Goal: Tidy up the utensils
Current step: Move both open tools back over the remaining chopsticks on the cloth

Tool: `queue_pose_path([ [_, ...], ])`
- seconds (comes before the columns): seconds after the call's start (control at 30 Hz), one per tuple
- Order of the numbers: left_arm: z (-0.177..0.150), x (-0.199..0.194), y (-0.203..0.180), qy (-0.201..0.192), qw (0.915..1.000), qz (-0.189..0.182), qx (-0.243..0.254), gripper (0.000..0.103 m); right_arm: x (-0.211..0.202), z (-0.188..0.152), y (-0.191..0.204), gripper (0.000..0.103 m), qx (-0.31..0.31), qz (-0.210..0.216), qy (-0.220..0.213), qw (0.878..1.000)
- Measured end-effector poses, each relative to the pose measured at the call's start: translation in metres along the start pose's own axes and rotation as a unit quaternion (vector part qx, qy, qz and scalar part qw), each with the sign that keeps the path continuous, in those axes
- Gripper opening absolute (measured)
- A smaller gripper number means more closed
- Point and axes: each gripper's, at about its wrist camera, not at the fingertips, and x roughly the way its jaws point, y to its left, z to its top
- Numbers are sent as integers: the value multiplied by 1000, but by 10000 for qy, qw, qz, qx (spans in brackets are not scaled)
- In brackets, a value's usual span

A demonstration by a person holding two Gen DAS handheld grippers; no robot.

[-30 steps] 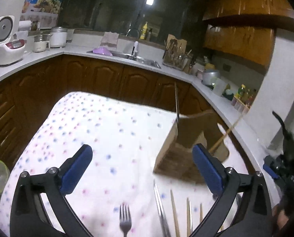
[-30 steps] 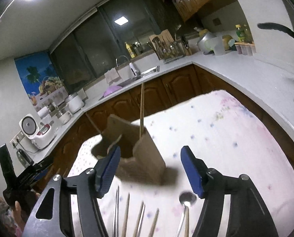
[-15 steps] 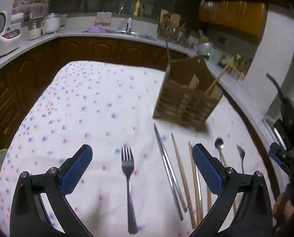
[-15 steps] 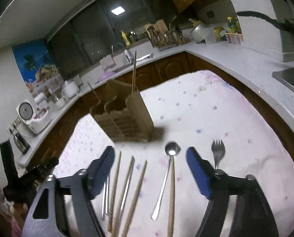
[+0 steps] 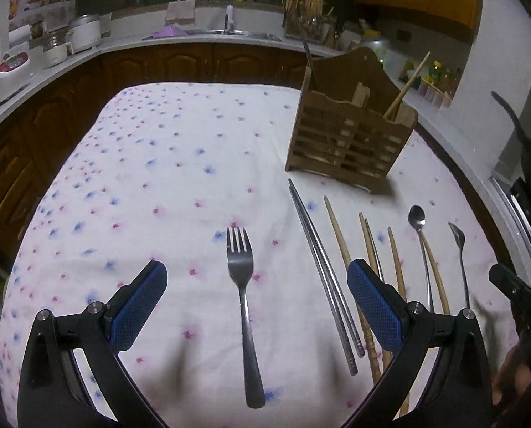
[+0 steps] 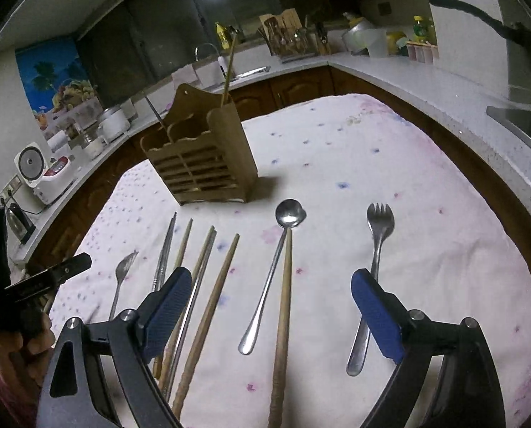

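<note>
Dark wood cabinets ring a tabletop (image 5: pixel 165 164) draped in dotted white cloth — a slatted wooden holder (image 5: pixel 351 139) stands upright behind flat-lying utensils. Left gripper (image 5: pixel 254 306) spread wide over a steel fork (image 5: pixel 242 271); right gripper (image 6: pixel 271 315) wide over a spoon (image 6: pixel 271 274) and wooden chopstick (image 6: pixel 283 317).

Utensils (image 6: pixel 283 285) in row on tablecloth (image 6: pixel 426 196), holder (image 6: pixel 205 160) behind.

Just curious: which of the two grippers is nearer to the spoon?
Right. The right gripper hangs open directly over the spoon; the left gripper is off to its side, above a fork.
</note>
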Motion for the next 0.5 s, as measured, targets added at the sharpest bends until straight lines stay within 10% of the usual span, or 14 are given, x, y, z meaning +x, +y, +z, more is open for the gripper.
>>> queue_pose_path([
  [0.27,9,20,-9,264,9995,58,190,98,9,5,-1,91,-74,-223,94,9997],
  [0.5,27,52,-19,583,9976,63,361,85,27,13,0,60,-194,-268,307,9990],
])
